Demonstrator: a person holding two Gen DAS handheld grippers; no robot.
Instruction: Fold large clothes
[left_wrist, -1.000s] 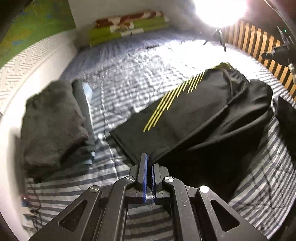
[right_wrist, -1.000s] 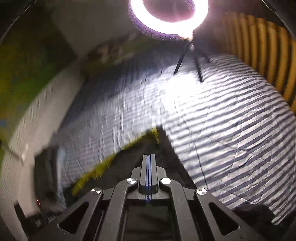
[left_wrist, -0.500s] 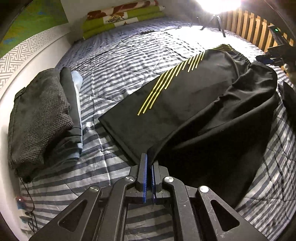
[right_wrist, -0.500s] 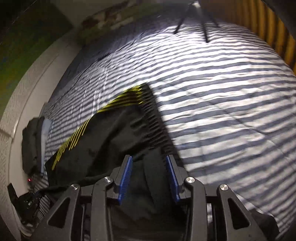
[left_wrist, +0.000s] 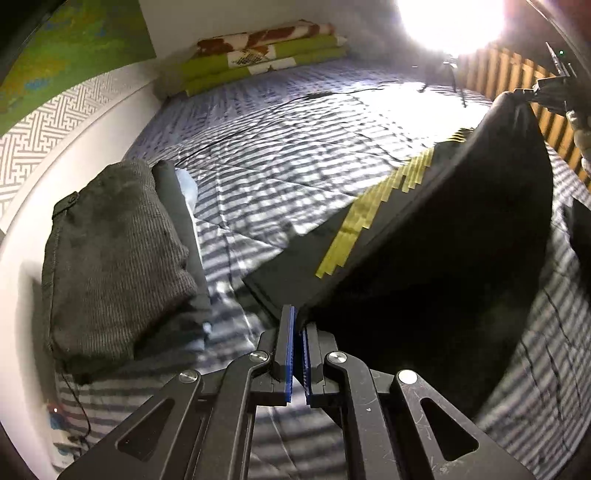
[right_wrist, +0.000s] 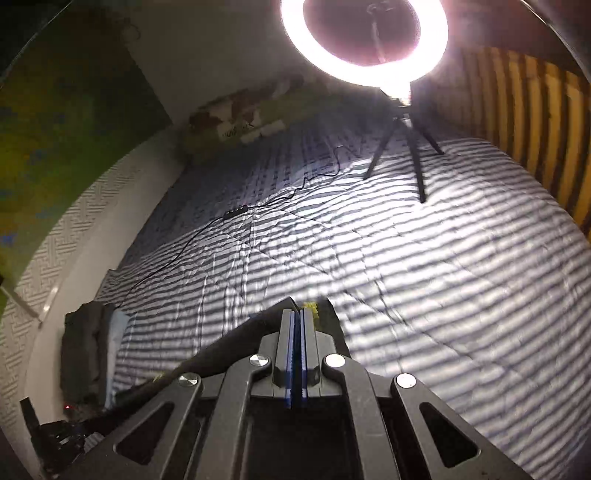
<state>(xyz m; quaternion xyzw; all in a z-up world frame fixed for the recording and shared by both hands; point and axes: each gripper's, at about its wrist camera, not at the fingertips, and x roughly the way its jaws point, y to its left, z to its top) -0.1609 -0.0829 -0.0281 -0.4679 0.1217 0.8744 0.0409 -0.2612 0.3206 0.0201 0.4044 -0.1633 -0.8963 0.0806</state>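
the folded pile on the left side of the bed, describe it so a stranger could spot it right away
On the striped bed cover, look along its left edge by the white wall. There sits the folded pile, topped by a dark grey knit piece with something pale blue beneath. Unlike the black garment with yellow stripes, it lies untouched and neatly stacked.

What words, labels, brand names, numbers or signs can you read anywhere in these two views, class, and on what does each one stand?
None can be read.
The black garment shows only yellow stripes, no lettering.
The folded blanket shows a leaf pattern, no words.
The wallpaper bears a geometric pattern, not text.
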